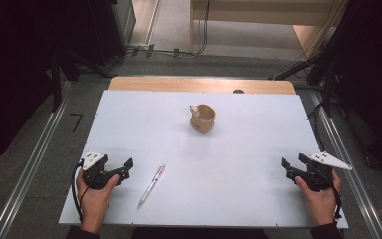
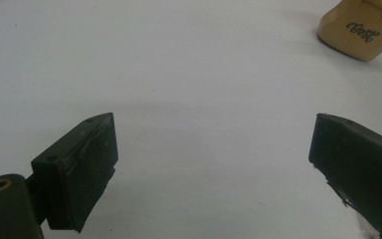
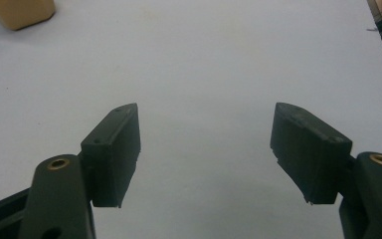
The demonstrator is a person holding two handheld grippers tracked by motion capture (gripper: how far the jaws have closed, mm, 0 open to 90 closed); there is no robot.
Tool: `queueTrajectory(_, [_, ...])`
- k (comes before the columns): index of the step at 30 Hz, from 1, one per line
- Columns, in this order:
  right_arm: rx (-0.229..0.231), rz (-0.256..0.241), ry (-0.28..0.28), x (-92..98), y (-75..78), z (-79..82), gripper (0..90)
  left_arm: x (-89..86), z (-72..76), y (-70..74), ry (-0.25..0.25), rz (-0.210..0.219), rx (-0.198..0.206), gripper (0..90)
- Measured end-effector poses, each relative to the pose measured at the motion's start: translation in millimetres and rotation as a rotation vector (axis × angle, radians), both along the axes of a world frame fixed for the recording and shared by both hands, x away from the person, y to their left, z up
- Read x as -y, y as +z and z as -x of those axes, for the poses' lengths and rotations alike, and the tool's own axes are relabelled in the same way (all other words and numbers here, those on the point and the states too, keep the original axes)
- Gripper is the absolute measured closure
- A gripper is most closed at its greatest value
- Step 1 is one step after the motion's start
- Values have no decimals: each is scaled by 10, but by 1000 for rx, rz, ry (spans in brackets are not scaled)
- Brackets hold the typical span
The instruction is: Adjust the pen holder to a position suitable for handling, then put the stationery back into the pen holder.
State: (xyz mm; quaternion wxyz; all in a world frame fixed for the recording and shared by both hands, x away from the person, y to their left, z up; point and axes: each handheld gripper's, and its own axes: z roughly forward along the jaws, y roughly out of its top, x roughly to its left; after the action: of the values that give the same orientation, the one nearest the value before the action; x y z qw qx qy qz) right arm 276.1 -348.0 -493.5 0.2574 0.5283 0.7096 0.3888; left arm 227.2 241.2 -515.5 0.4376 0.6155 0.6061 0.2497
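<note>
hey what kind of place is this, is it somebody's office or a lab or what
Probably a lab or recording setup rather than an office: a white table holding just a tan cup and a pen, metal rails along the floor beside it, and cables trailing behind.

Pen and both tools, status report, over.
Left tool open, empty. Right tool open, empty. Pen flat beside left tool, untouched. Nothing in the way.

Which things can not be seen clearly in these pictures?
- Cup, high view: its inside is too small to tell.
- Cup, left gripper view: cut by the top edge, its lettering blurred.
- Cup, right gripper view: cut by the top edge.
- Pen, high view: details too small.
</note>
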Motion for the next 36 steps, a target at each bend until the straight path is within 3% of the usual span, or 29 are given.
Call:
queueTrajectory(22, [-8,5,-4,30,-11,16,255,48,5,10,-30,3,-13,59])
queueTrajectory(36, [-6,9,5,-1,-16,0,252,109,90,63,-50,2,0,60])
